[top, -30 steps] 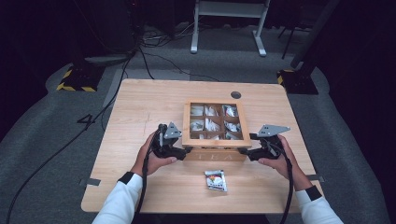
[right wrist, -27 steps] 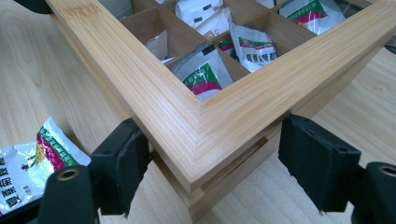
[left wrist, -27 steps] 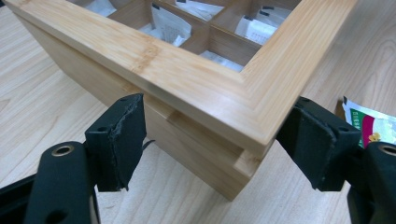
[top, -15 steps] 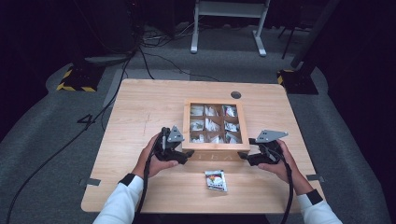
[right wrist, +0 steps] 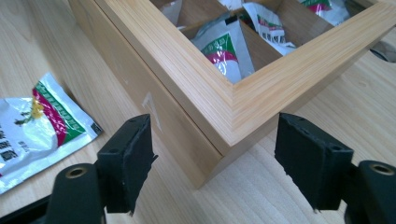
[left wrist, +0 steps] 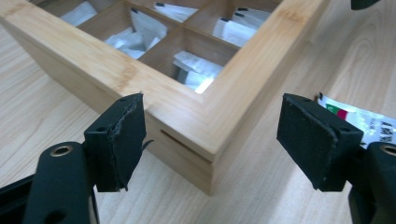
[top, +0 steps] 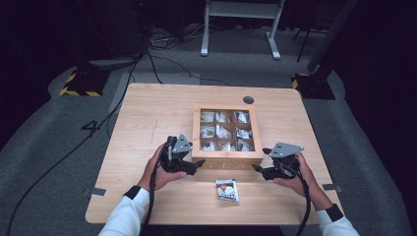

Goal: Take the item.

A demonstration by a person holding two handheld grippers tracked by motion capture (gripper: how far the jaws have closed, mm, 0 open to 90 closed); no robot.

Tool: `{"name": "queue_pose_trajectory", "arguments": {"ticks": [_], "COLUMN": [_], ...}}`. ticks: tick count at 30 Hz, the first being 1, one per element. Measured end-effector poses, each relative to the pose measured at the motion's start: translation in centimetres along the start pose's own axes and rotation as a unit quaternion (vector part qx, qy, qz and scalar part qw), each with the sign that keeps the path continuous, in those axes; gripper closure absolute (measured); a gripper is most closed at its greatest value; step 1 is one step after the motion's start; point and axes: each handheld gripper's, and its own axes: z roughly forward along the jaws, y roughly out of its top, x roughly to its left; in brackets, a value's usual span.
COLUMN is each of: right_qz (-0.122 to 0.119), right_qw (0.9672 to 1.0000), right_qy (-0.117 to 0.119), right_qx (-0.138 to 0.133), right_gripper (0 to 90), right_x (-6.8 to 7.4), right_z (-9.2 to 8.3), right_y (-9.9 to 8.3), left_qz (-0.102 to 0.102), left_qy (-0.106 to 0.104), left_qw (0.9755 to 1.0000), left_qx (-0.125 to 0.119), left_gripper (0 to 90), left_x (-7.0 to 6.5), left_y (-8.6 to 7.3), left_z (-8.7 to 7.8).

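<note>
Bamboo-coloured wood makes up both the table and the box that sits right of its centre, a lidless square divided into nine compartments with white sachets in them. At the box's near left corner, the left gripper is held in the person's left hand; its jaws stand spread, one on each side of that corner, and the left gripper view shows neither pad pressing the wood. A loose sachet, white with red and green print, lies flat on the table just in front of the box, between the two hands. At the near right corner, the right gripper is held in the right hand, jaws likewise spread wide astride the corner, with clear gaps showing in the right gripper view.
</note>
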Motion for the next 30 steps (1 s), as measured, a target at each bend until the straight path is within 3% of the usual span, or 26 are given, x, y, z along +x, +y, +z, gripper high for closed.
{"name": "queue_pose_trajectory", "arguments": {"ticks": [8,15,18,23,30], "right_qz": [-0.012,-0.003,0.001,-0.014,-0.02], "right_qw": [0.9994,0.9996,0.9994,0.9996,0.9995], "right_qy": [0.01,0.015,0.021,0.012,0.01], "right_qx": [-0.031,-0.025,-0.029,-0.021,-0.021], "right_gripper": [26.7,25.8,27.2,26.9,26.4], "right_x": [0.7,0.5,0.2,0.2,0.1], "right_z": [-0.9,-0.7,-0.8,-0.9,-1.1], "right_y": [0.0,-0.1,-0.1,-0.1,-0.3], "left_qz": [0.008,0.01,0.019,0.018,0.029], "left_qy": [0.005,0.008,0.019,0.041,0.064], "left_qw": [0.9999,0.9999,0.9995,0.9989,0.9972], "left_qx": [0.008,0.011,0.013,0.017,0.028], "left_gripper": [22.5,22.8,22.8,22.2,21.0], "left_x": [-0.4,-0.4,-0.5,-0.2,-0.1], "left_y": [-0.2,-0.1,0.0,-0.2,-1.4], "left_z": [0.0,-0.1,-0.3,-1.1,-2.5]}}
